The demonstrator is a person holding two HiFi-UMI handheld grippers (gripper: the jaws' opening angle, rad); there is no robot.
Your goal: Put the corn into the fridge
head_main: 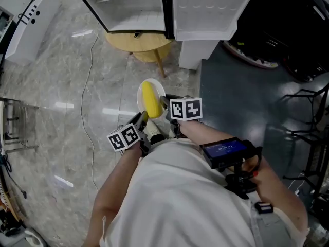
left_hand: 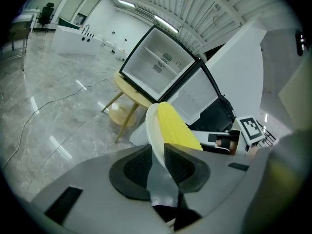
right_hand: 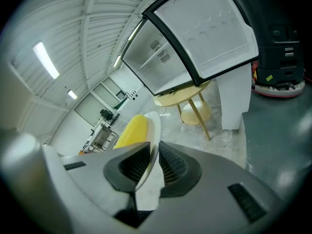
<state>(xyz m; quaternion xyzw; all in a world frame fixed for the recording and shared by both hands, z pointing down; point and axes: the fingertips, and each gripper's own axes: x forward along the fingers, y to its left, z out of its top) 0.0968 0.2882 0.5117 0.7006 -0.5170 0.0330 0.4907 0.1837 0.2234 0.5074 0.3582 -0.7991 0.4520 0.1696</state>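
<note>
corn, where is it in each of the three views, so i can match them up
Head view: the corn lies on the white plate, at centre.
Left gripper view: the corn is at centre, just right of the plate's edge-on rim.
Right gripper view: the corn is left of centre, just left of the plate's rim.
Shared landmark: the open fridge, beyond the corn in all three.

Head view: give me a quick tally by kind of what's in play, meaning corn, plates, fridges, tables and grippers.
corn: 1
white plate: 1
open fridge: 1
round wooden table: 1
grippers: 2, the left gripper and the right gripper, both shut on the white plate
Total: 6
</note>
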